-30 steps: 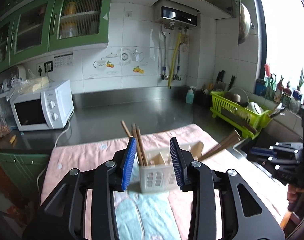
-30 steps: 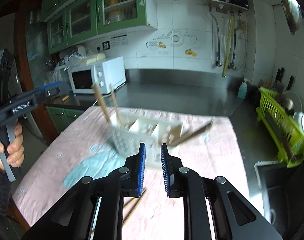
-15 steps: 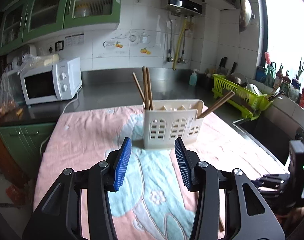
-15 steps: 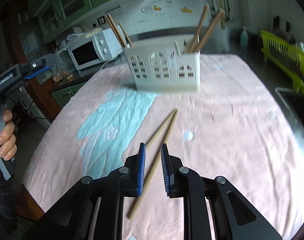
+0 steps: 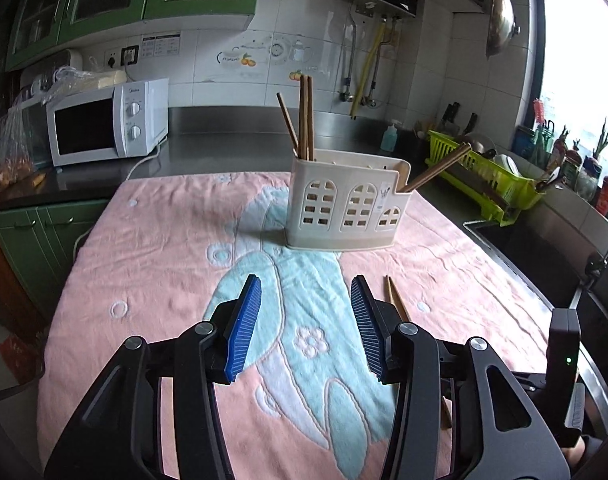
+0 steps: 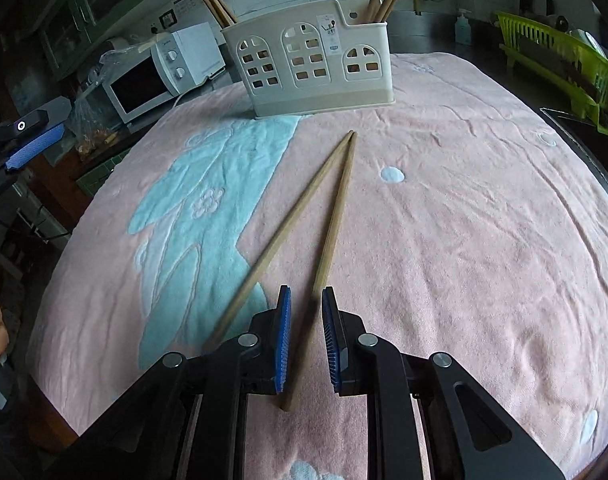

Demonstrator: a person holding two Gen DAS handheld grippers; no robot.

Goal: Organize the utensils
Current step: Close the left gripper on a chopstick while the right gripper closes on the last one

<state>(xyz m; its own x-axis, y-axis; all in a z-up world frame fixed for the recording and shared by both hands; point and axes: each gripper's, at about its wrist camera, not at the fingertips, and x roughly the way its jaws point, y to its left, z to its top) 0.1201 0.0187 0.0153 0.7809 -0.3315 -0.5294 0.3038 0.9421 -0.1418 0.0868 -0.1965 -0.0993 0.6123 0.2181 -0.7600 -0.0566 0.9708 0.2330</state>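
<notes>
A cream utensil holder point(image 5: 345, 204) point(image 6: 315, 70) stands on the pink towel, with several wooden chopsticks point(image 5: 304, 116) upright in its left end and others point(image 5: 437, 168) leaning out of its right end. Two loose chopsticks point(image 6: 335, 208) lie on the towel in a narrow V. My right gripper point(image 6: 305, 300) is low over them, its jaws slightly apart astride the thick end of the right chopstick, not clamped. My left gripper point(image 5: 305, 292) is open and empty, above the towel in front of the holder. The loose chopsticks' tips show beside it point(image 5: 393, 292).
The pink and blue towel point(image 5: 164, 264) covers the counter. A white microwave point(image 5: 104, 124) stands at the back left. A green dish rack point(image 5: 487, 176) and a sink point(image 5: 523, 248) lie to the right. The towel's near edge drops off point(image 6: 84, 420).
My right gripper has dropped low and moved forward over the loose chopsticks, straddling one. My left gripper has drawn back from the holder and opened wider.
</notes>
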